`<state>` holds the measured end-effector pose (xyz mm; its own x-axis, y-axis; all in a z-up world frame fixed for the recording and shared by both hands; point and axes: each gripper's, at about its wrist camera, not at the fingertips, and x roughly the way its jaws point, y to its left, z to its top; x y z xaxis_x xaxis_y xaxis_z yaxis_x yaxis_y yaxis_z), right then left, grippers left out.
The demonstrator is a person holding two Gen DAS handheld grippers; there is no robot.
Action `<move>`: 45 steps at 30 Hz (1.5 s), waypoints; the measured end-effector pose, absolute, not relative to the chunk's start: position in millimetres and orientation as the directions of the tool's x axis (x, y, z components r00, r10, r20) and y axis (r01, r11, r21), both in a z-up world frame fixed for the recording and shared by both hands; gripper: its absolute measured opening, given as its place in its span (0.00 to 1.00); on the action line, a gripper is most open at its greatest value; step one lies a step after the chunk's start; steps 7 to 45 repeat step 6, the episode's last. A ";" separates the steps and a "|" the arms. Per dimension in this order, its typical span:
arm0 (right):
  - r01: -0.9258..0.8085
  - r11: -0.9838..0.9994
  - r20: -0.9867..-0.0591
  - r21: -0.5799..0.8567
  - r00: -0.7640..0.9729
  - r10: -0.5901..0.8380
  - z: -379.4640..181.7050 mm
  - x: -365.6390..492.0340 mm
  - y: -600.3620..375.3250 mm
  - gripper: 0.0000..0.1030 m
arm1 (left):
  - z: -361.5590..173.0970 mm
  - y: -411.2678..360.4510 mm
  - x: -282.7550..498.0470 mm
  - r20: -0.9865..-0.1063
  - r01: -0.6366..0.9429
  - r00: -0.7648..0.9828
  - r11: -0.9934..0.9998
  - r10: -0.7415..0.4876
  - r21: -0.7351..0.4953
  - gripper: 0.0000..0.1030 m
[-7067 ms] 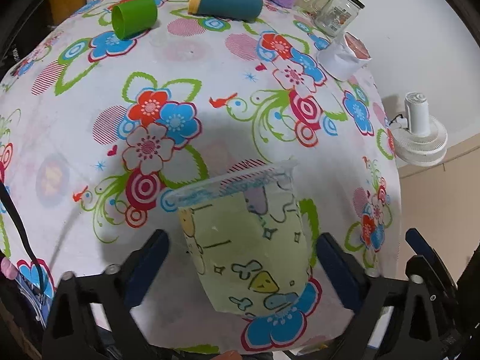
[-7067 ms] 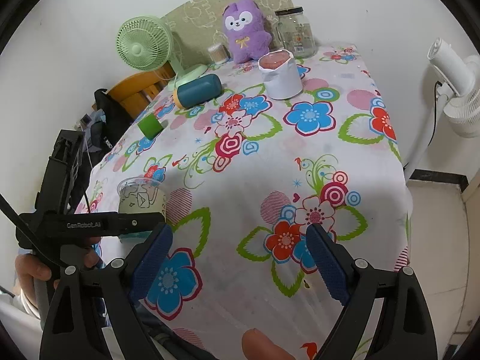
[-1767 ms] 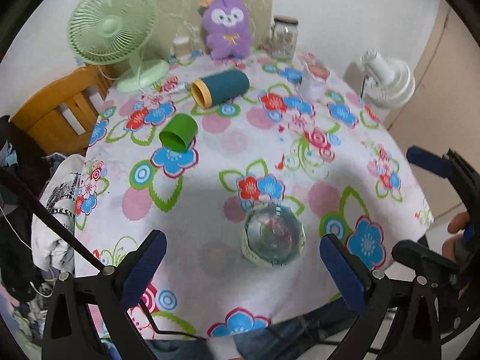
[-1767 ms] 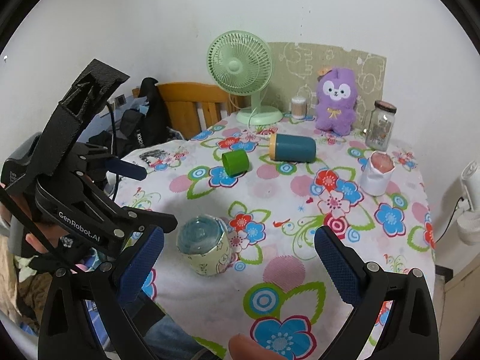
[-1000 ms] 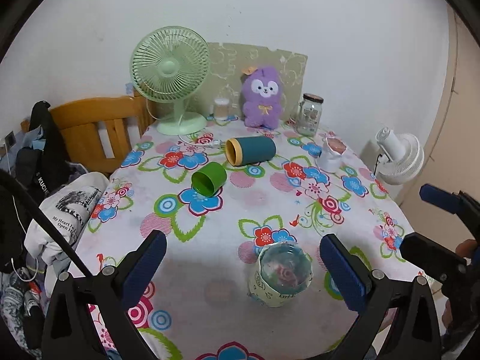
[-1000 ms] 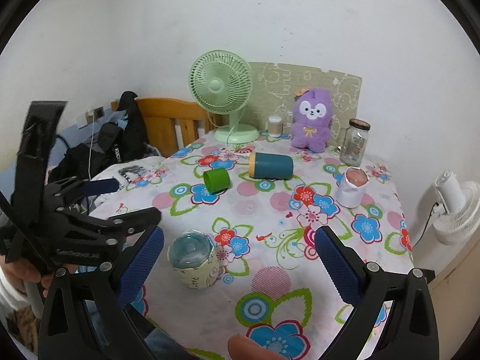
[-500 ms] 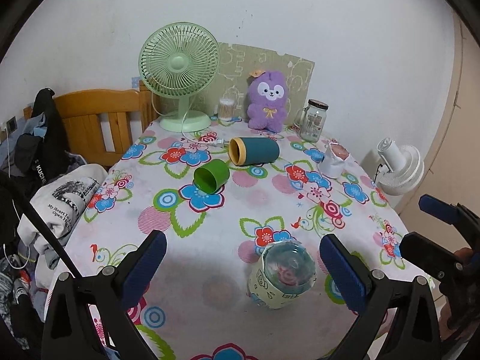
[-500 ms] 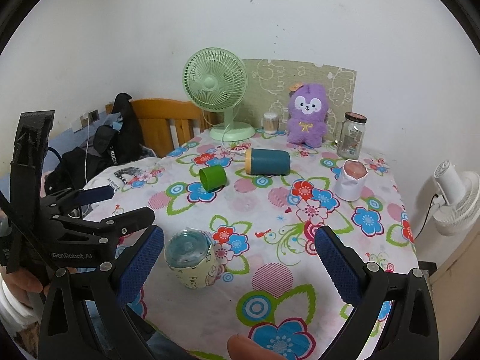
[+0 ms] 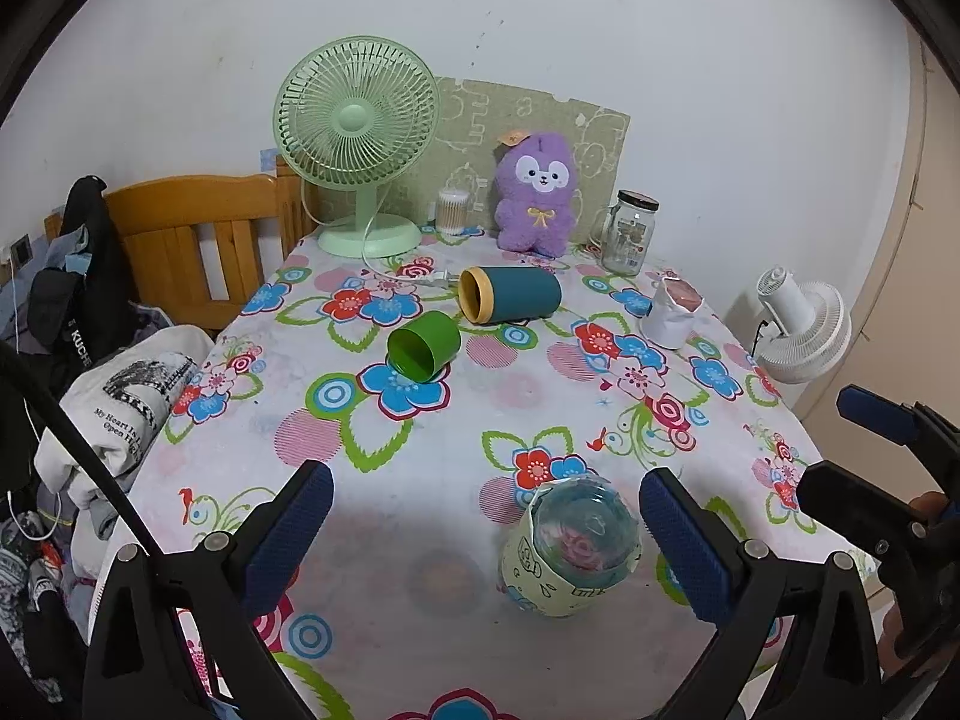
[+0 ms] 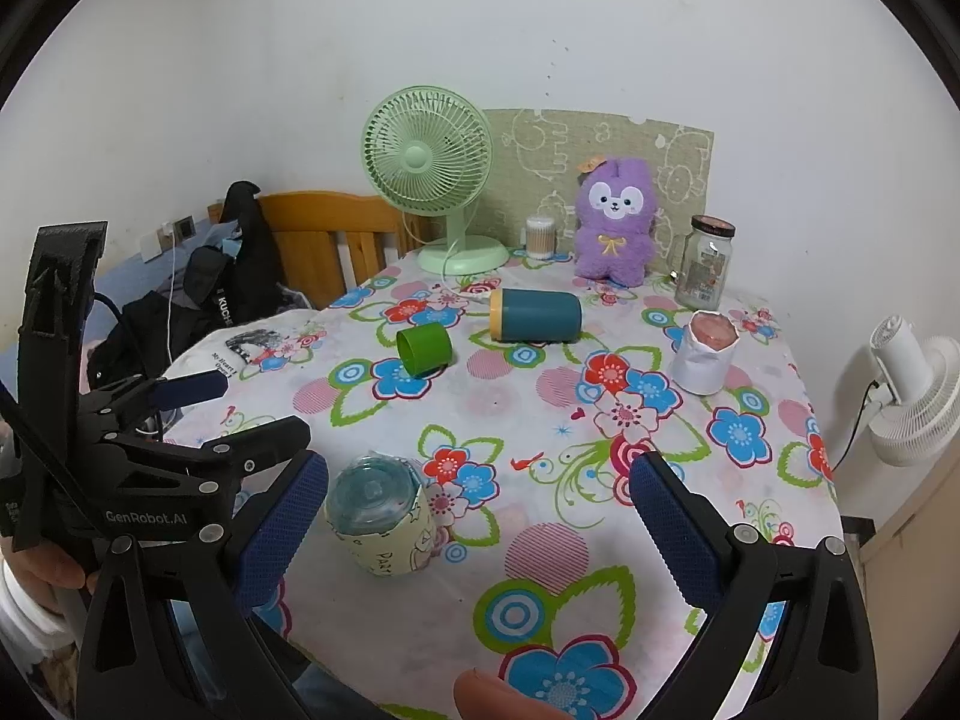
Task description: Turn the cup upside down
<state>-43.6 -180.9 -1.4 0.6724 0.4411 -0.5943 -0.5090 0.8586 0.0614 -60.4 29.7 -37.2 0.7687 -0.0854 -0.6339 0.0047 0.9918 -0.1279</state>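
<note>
Cup inverted near the front edge of the tabletop; both tongs empty.
The left gripper is held wide open, nothing gripped, with the cup between its pads but untouched. A green cup and a teal cylinder are laid on their sides toward the back edge. The right gripper is likewise spread wide and grips nothing.

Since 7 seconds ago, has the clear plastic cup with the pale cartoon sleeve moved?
Yes. The clear plastic cup was tilted between the left gripper's pads; it now stands base-up on the floral tablecloth, released.
</note>
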 end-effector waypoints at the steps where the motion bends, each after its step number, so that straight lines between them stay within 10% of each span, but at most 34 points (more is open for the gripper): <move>1: -0.510 0.858 -0.594 0.061 0.672 0.442 -1.6 -43.5 -181.1 0.99 | -37.3 29.7 -60.3 -0.634 0.004 0.769 0.992 -0.085 -0.128 1.00; 45: -0.508 0.859 -0.595 0.061 0.673 0.440 -1.2 -43.7 -180.6 0.98 | -38.0 30.0 -59.6 -0.636 0.008 0.767 0.992 -0.087 -0.127 1.00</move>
